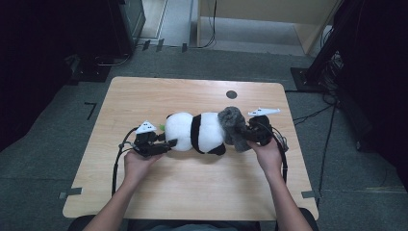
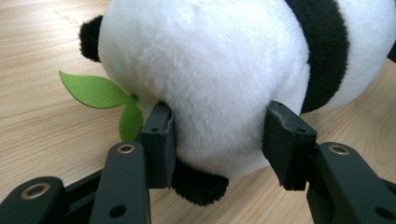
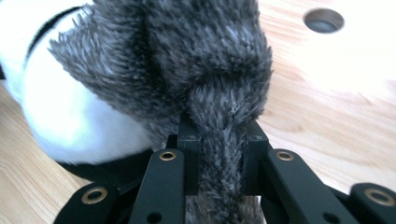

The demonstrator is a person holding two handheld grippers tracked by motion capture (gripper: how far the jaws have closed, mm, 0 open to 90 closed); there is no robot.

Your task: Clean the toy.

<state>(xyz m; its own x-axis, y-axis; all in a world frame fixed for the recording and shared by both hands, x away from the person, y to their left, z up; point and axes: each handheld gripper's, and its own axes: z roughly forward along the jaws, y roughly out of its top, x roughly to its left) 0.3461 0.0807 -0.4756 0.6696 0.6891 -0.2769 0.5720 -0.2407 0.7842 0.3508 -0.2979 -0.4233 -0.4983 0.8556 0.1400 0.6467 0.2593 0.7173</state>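
Observation:
A black-and-white panda plush (image 1: 197, 132) lies on its side across the middle of the wooden table (image 1: 192, 187). A green felt leaf (image 2: 100, 91) sticks out beside its round white head (image 2: 210, 70). My left gripper (image 1: 169, 143) is at the plush's left end, and its two pads (image 2: 159, 140) press into the white fur on either side. A grey fuzzy cloth (image 1: 232, 126) covers the plush's right end. My right gripper (image 1: 248, 134) is shut on a bunched fold of that grey cloth (image 3: 201, 60), which is squeezed between its jaws (image 3: 219, 140).
A round cable hole (image 1: 231, 94) lies in the tabletop behind the plush. Bare wood stretches in front of the plush toward the near edge. Around the table I see grey floor with cables (image 1: 312, 115) and dark equipment stands (image 1: 332, 43) at the right.

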